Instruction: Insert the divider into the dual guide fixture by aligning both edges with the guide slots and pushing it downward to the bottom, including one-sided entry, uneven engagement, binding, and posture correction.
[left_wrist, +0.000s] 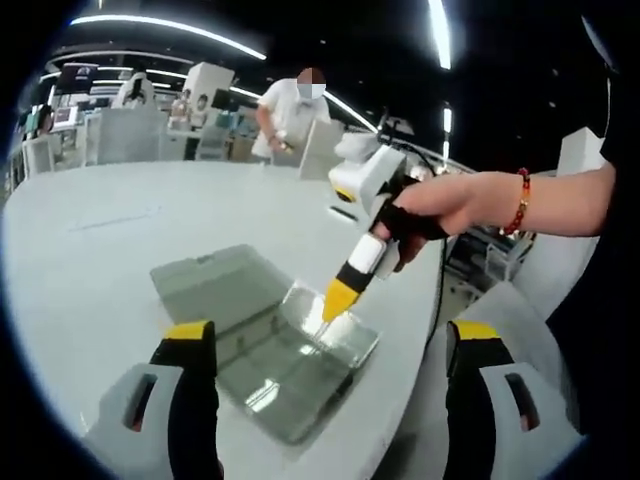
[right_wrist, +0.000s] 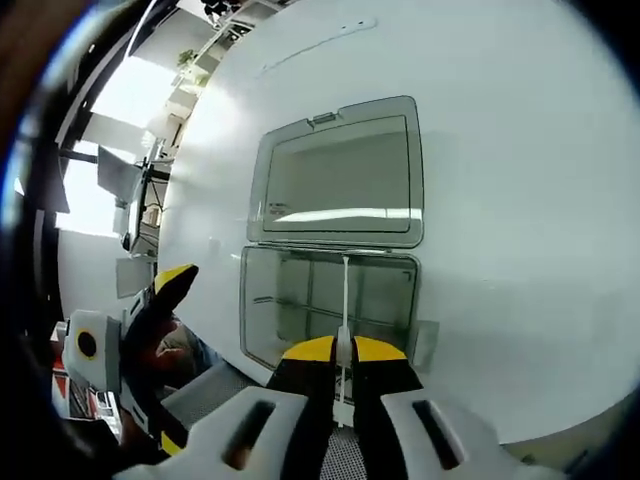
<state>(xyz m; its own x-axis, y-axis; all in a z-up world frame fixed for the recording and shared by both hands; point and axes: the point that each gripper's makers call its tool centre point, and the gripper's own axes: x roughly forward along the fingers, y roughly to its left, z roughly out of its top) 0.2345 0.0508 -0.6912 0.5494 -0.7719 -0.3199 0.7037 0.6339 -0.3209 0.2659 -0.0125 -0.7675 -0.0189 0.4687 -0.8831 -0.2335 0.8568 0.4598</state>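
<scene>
A clear plastic box (right_wrist: 290, 300) lies on the white table (right_wrist: 520, 200), its hinged lid (right_wrist: 335, 175) folded open flat beyond it. A thin pale divider (right_wrist: 345, 290) stands edge-on in the middle of the box, and my right gripper (right_wrist: 345, 350) is shut on its near end. In the left gripper view the box (left_wrist: 280, 385) and lid (left_wrist: 215, 280) lie between my open left gripper's (left_wrist: 332, 334) jaws. There the right gripper (left_wrist: 338, 300) reaches down from the right into the box, where the clear divider (left_wrist: 303, 308) glints. The left gripper (right_wrist: 165, 300) hangs off the box's left.
A hand with a red bead bracelet (left_wrist: 520, 200) holds the right gripper. The table edge (left_wrist: 420, 330) curves close past the box. A person in white (left_wrist: 290, 110) stands at the far side among white equipment (left_wrist: 130, 130).
</scene>
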